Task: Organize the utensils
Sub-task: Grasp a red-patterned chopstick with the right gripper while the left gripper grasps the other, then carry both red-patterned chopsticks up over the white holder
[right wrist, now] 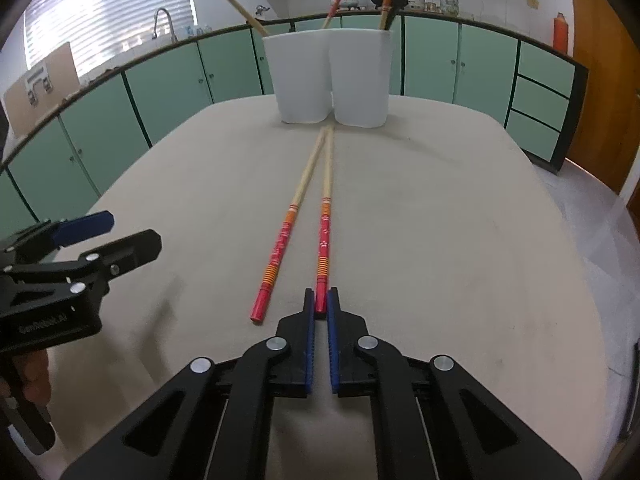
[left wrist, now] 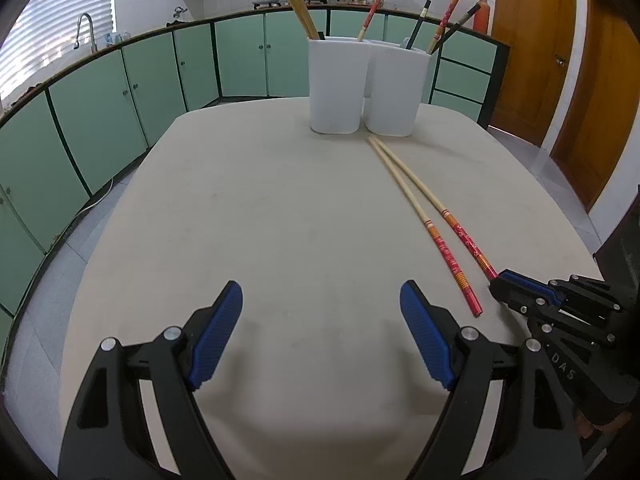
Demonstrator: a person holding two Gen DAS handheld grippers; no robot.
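My right tongs (right wrist: 321, 307) are clamped on the red near end of one chopstick (right wrist: 325, 216), which lies flat on the desk (right wrist: 460, 240), its pale tip pointing at the far white holders (right wrist: 328, 76). A second chopstick (right wrist: 286, 236) lies just left of it, free. My left tongs (left wrist: 320, 332) hover wide over bare desk, holding nothing.

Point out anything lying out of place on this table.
Two red-handled chopsticks lie loose on the table instead of standing in the white holders like the others. The right gripper is shut on one's end.
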